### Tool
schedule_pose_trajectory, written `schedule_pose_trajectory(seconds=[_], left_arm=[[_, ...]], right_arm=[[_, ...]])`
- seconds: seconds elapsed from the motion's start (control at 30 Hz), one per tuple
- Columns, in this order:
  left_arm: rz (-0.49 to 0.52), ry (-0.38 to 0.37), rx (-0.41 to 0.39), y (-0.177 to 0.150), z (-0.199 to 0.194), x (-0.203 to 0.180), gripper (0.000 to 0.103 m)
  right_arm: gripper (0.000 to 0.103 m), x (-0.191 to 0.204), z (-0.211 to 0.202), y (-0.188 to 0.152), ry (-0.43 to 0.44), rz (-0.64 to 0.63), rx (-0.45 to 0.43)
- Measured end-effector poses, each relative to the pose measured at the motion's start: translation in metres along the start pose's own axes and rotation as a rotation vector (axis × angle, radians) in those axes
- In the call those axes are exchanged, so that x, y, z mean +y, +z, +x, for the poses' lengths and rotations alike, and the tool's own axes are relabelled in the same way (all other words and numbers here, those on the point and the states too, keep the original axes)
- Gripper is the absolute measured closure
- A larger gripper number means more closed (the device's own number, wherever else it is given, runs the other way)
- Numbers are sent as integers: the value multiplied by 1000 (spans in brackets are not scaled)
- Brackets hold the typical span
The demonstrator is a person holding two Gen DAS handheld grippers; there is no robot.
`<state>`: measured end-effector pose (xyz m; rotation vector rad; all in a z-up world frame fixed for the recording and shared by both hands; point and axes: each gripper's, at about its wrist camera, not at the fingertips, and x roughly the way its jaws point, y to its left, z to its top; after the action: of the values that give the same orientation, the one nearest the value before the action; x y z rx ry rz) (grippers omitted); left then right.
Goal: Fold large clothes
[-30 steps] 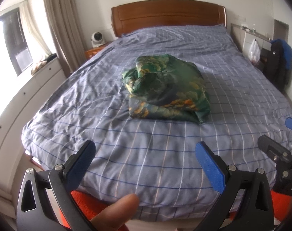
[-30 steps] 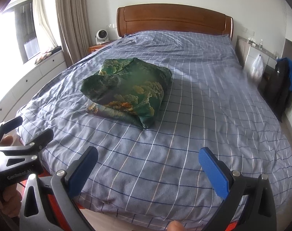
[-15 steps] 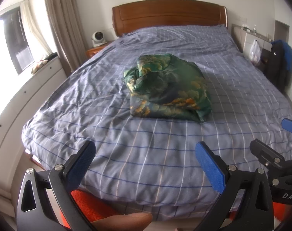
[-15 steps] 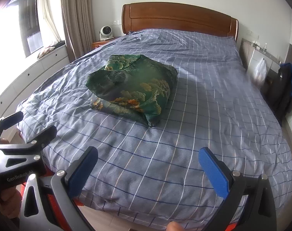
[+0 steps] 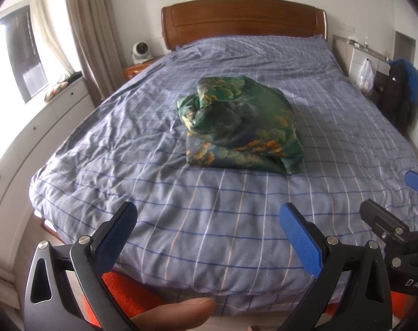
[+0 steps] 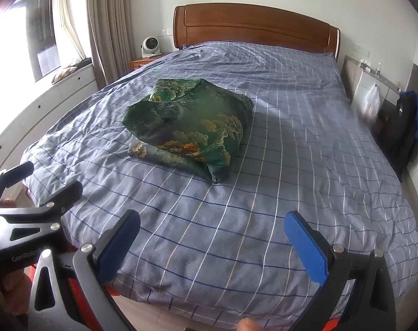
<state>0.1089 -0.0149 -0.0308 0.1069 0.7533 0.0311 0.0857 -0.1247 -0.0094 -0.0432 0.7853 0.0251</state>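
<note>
The green patterned cloth [image 5: 240, 129] lies bunched and partly folded in the middle of the bed [image 5: 181, 207], on its blue checked cover. We hold our left gripper [image 5: 209, 235] and right gripper [image 6: 213, 244] above the foot of the bed, well apart from the cloth, each with its fingers spread wide and gripping nothing. A wooden headboard [image 6: 253, 27] stands behind, a small white fan [image 6: 150, 46] beside it.

- Home bedroom.
- Large bed [image 5: 209, 220] under a blue checked cover, wooden headboard [image 5: 243, 18] against a white wall.
- Small white fan [image 6: 150, 46] on a nightstand [image 6: 142, 62].
- Curtains [image 6: 106, 24] beside a window [image 6: 42, 35]; white drawers [image 6: 43, 104] beneath it.
</note>
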Motion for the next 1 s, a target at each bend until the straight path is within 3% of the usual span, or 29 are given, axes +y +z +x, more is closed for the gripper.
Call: schedule_pose_trajectory(seconds=[1.0], left_arm=[[-13,-3,4,-1,1,-3,0]], right_arm=[[0,8,0,-6,-10,-17,-4]])
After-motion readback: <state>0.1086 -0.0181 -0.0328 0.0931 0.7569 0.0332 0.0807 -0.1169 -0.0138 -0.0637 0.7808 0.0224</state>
